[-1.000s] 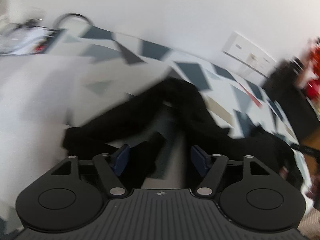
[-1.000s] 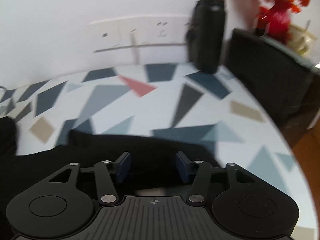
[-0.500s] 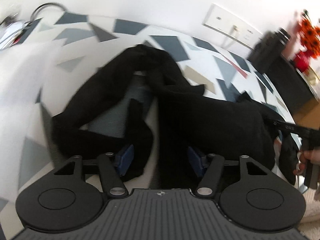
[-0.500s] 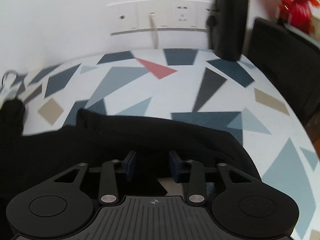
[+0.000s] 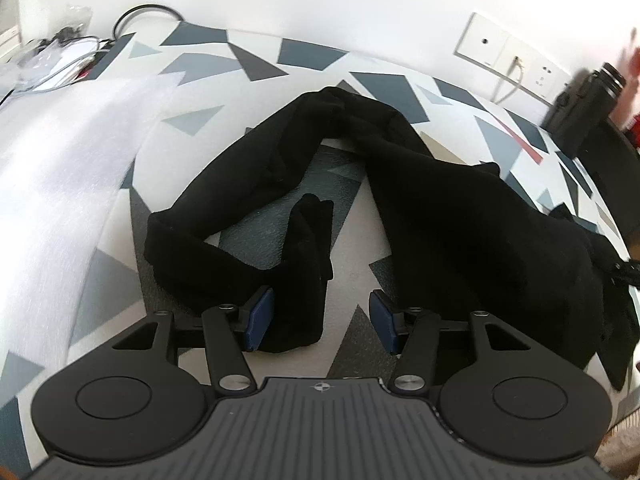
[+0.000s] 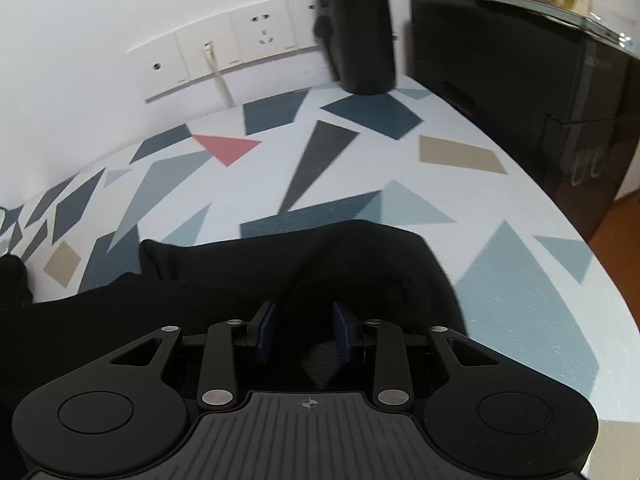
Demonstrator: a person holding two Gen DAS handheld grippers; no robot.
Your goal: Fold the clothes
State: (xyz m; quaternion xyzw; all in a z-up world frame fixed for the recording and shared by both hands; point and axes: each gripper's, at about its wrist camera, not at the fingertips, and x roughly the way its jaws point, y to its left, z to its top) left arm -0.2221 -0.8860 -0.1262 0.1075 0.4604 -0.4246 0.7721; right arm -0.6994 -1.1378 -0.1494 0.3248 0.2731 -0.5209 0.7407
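A black garment [image 5: 460, 232] with long legs lies sprawled on the patterned tablecloth [image 5: 248, 64]. One leg loops round to the left, and its cuff end [image 5: 304, 264] lies between my left gripper's fingers, close to the left pad [image 5: 260, 318]. My left gripper [image 5: 322, 320] is open, low over the cloth. In the right wrist view the garment's wide end [image 6: 280, 272] fills the foreground. My right gripper [image 6: 305, 330] sits over it, its fingers partly drawn in with a gap left between the pads and black fabric in that gap.
A black bottle [image 6: 356, 28] stands by the wall sockets [image 6: 240, 52]. A black cabinet [image 6: 520, 80] borders the table's right side, and the table edge [image 6: 600, 280] curves close by. White sheeting [image 5: 60, 160] and cables [image 5: 60, 52] lie at far left.
My left gripper has come nearer to the garment, ending with the cuff end between its fingers. The right gripper's fingers have narrowed over the wide end.
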